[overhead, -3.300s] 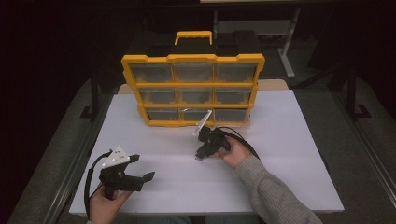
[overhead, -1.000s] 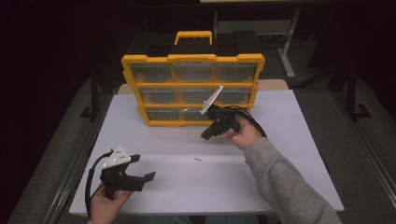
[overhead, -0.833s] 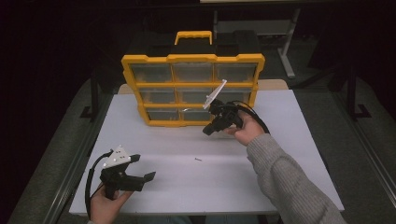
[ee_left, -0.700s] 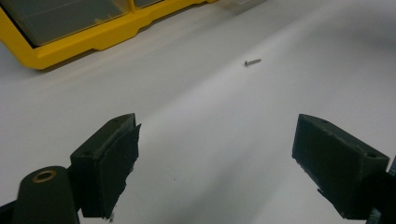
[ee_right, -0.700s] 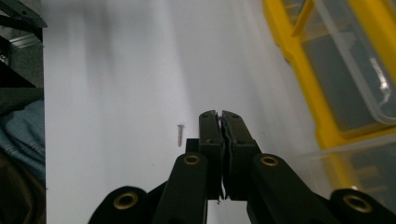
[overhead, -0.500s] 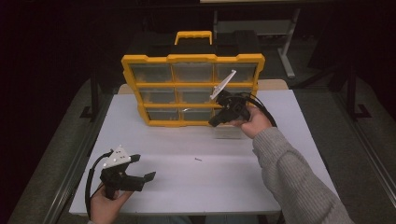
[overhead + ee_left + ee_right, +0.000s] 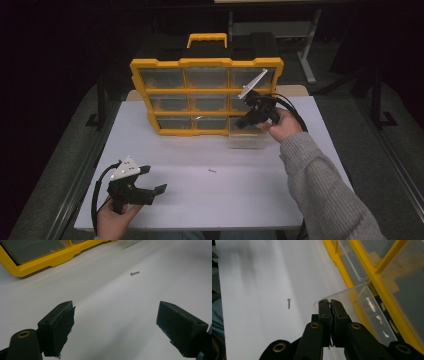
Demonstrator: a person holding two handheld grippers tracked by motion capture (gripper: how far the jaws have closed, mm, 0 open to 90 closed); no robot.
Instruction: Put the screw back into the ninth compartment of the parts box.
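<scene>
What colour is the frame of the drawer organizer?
Yellow; the organizer frame shows best in the high view, with a matching yellow handle.

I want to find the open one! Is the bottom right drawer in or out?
Out. The clear drawer sticks forward from the yellow organizer onto the table, with the shut right gripper at its rim.

Black claws with brass rivets, grey three-cornered plates, black cables; right arm in a grey knitted sleeve (image 7: 325, 190).
</scene>
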